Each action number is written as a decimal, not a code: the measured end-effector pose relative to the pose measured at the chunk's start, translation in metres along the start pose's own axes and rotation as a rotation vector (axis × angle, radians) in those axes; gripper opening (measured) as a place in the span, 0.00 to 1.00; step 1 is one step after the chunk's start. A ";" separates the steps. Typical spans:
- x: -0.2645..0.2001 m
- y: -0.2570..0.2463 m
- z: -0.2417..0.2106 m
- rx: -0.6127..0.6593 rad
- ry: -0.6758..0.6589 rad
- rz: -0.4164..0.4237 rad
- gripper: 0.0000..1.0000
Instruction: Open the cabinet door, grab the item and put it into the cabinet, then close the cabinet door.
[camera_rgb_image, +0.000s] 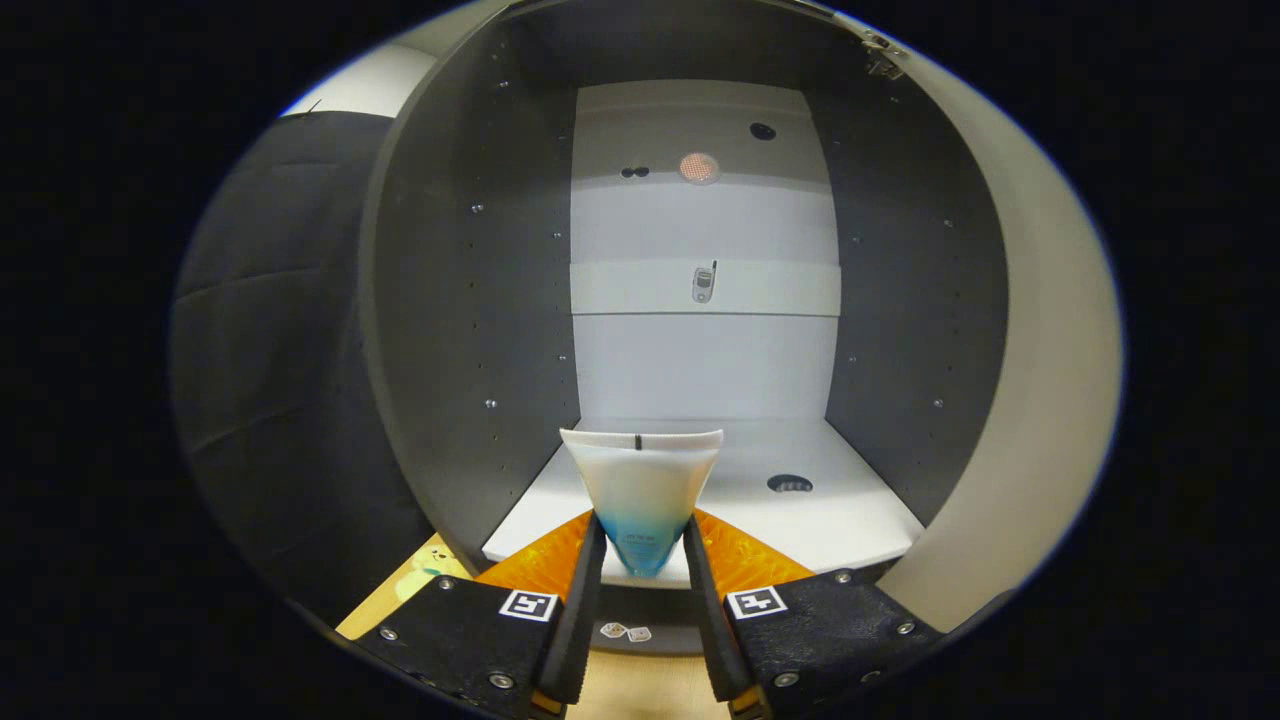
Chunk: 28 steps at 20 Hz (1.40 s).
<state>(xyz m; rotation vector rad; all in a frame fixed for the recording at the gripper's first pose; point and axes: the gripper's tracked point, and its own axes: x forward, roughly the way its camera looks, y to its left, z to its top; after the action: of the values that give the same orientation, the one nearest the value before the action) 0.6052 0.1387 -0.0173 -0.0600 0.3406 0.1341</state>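
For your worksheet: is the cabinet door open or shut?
Open. The cabinet's inside and white shelf show beyond the gripper, shut on the tube.

Straight ahead, past the tube (641, 495) clamped between both fingers of the gripper (645, 545): open cabinet (470, 300), door (1040, 380) swung wide to the right, clear of the mouth. Bare bottom shelf (850, 520) beyond the tube, flanked by dark side walls, closed off by the pale back panel (700, 360).
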 end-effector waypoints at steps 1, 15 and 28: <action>0.008 0.000 0.003 -0.005 0.007 -0.003 0.47; 0.044 -0.016 -0.002 0.021 0.056 -0.058 0.68; -0.130 -0.017 0.002 0.062 -0.172 -0.043 0.93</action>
<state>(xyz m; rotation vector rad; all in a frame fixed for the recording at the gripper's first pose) 0.4869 0.1068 0.0291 0.0058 0.1720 0.0854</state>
